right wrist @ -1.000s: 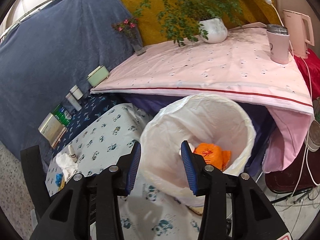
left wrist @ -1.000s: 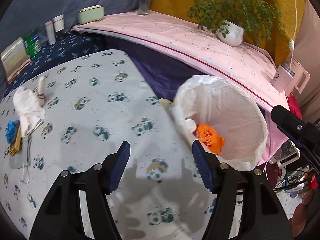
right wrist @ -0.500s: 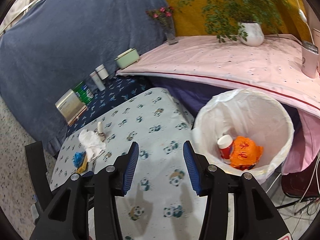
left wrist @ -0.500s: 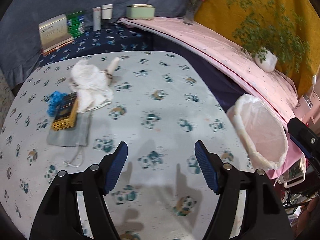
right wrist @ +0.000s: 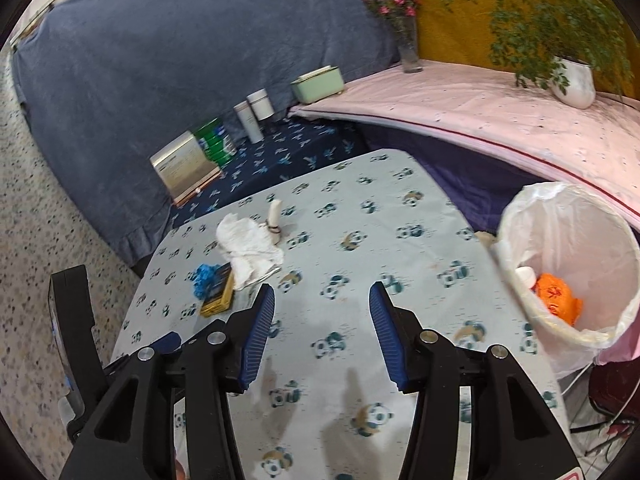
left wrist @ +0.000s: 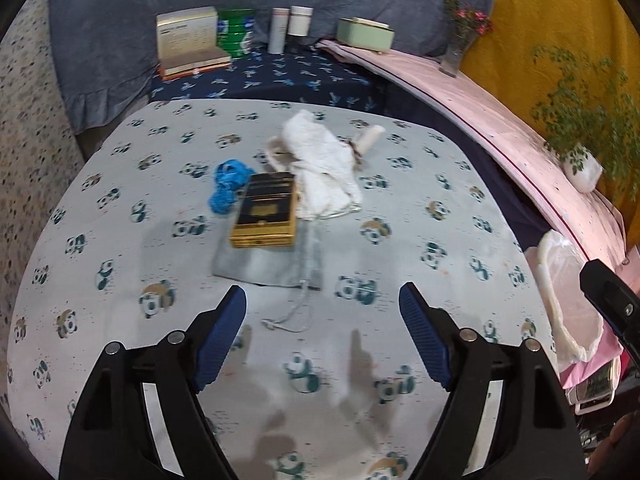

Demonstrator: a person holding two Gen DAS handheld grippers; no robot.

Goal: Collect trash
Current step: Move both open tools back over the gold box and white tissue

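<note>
On the panda-print table (left wrist: 120, 240) lies a pile of trash: a grey pouch (left wrist: 268, 264) with a gold-and-black box (left wrist: 266, 210) on it, a blue crumpled piece (left wrist: 226, 186), a white crumpled tissue (left wrist: 320, 168) and a small white tube (left wrist: 370, 138). My left gripper (left wrist: 322, 308) is open and empty, just short of the pouch. My right gripper (right wrist: 322, 308) is open and empty above the table middle; the pile (right wrist: 240, 256) lies to its left. A white-lined bin (right wrist: 560, 256) at the table's right edge holds an orange wad (right wrist: 556, 296) and a white bottle (right wrist: 526, 276).
Boxes (left wrist: 188, 40), a green can (left wrist: 236, 36) and white bottles (left wrist: 288, 26) stand on a dark blue shelf behind the table. A pink-covered ledge (right wrist: 480, 108) carries a mint box (right wrist: 318, 84), a flower vase (right wrist: 408, 48) and a potted plant (right wrist: 572, 80).
Both grippers have swung left, away from the bin and toward the trash pile. The left gripper now faces the pouch and box closely. The jaws stay open.
</note>
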